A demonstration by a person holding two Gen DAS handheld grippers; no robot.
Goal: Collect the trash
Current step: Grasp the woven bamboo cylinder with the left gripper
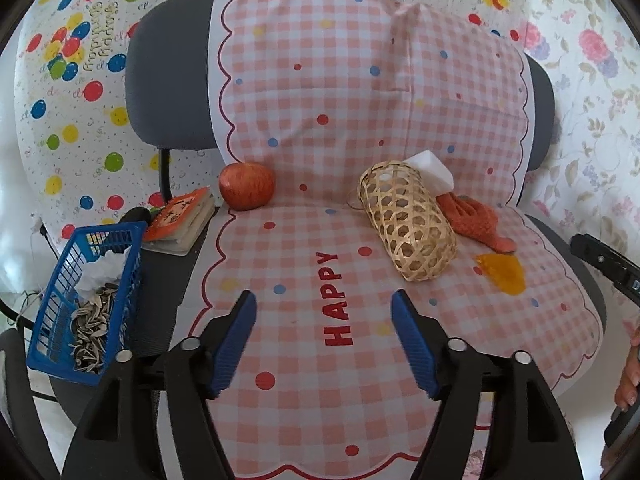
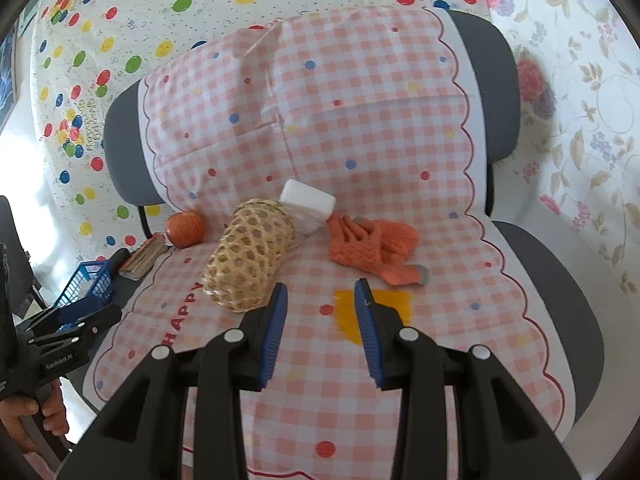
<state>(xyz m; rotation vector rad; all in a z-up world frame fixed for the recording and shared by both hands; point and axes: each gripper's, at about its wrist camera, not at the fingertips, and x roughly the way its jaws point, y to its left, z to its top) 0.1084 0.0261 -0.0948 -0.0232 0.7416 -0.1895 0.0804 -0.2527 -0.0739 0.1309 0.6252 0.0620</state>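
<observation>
Judging by the blue basket (image 1: 86,300) at the seat's left edge, collection is partly done: it already holds sunflower-seed shells and crumpled white paper, while the orange peel (image 2: 374,314) lies flat on the checked cloth (image 1: 312,400) just beside the wicker tube (image 1: 406,222). Right gripper (image 2: 322,286) hangs over the peel, jaws partly open, empty. Left gripper (image 1: 324,298) is wide open, empty, mid-seat; apple (image 1: 247,185), glove (image 2: 374,250), booklet (image 1: 180,220) look like non-trash.
</observation>
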